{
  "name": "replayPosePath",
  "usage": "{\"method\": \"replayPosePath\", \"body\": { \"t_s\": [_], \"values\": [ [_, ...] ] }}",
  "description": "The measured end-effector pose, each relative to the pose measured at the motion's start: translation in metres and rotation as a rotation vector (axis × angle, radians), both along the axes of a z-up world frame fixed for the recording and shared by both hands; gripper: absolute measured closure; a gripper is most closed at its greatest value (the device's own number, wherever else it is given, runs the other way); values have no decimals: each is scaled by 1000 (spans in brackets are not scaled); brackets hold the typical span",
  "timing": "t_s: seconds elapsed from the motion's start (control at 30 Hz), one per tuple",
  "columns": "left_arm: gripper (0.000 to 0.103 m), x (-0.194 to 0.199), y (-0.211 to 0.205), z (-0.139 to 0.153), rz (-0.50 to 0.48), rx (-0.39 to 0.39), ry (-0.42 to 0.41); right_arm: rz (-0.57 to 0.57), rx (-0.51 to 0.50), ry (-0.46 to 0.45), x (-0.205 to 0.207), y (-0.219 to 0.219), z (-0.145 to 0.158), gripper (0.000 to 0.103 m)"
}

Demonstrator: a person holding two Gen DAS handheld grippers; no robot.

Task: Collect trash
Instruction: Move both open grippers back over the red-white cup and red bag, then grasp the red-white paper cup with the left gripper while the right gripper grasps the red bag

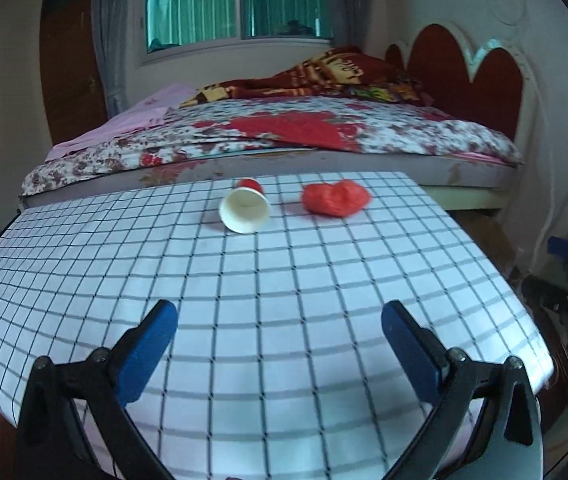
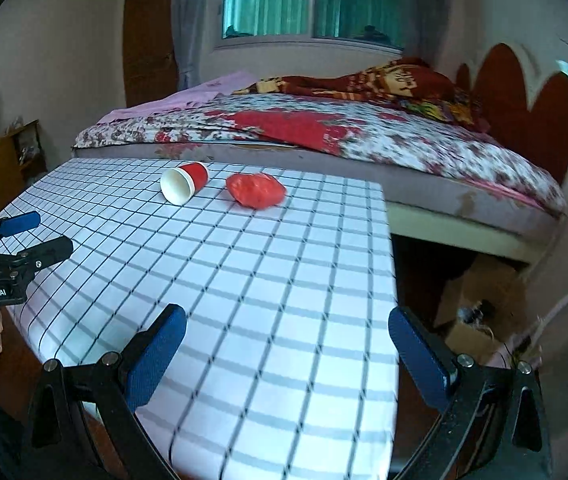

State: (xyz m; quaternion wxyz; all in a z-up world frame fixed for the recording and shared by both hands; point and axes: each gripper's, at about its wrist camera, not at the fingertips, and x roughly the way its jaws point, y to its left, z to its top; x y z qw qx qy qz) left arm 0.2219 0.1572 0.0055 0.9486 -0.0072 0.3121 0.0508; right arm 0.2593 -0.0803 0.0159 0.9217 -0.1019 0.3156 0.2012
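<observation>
Both grippers, left gripper (image 1: 279, 316) and right gripper (image 2: 288, 322), hover spread and empty; a tipped cup (image 1: 243, 210) and red wad (image 1: 334, 198) lie far across the table (image 1: 83, 264). A nudge could roll the cup away.

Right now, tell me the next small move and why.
Probably move the left gripper forward toward the cup. Its jaws are open and empty, and the cup lies on its side with its mouth toward that gripper, at the far end of the table, beside the red bag. The right gripper, also open, sits further right.
</observation>
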Motion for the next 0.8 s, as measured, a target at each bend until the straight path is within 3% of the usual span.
{"method": "replayPosePath", "body": {
  "t_s": [0.13, 0.37, 0.57, 0.67, 0.8],
  "values": [
    [1, 37, 20, -9, 26, -9, 15, 49, -1, 30, 49, 31, -8, 1],
    [1, 117, 47, -37, 41, -18, 73, 36, -34, 105, 151, 72, -33, 1],
    [1, 165, 62, -42, 40, -32, 56, 124, -93, 110, 203, 107, -54, 1],
    [3, 188, 61, -47, 28, -29, 82, 157, -104, 116, 223, 120, -64, 10],
    [8, 207, 61, -57, 21, -33, 122, 187, -101, 133, 240, 130, -75, 11]
  ]
}}
